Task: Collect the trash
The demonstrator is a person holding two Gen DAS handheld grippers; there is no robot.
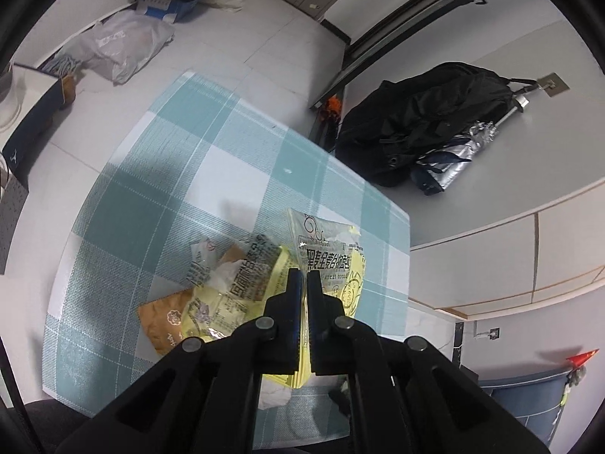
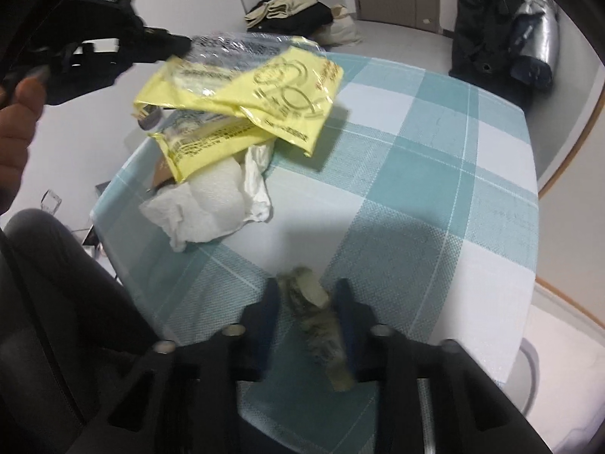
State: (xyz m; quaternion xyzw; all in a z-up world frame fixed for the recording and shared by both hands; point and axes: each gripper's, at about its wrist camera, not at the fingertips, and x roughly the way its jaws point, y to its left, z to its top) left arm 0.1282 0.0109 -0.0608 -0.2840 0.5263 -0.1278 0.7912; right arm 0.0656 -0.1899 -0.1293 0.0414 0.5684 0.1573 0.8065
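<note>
Left gripper (image 1: 303, 278): matte black fingers, blue pads, round grey pivot pins.
Right gripper (image 2: 307, 295): same black build.
Trousers (image 2: 56, 265): dark grey.

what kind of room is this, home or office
Probably a lived-in home room: a small table with a checked cloth, a black backpack on the tiled floor, and folded clothes piled by the wall.

yellow wrapper (image 1: 332, 261), "黑麦全麦谷物面包", "wheat bread"

Left gripper (image 1: 303, 278) clamps a yellow wrapper (image 1: 332, 261); more wrappers (image 1: 227, 295) at nine o'clock on the checked table (image 1: 181, 159).
</note>
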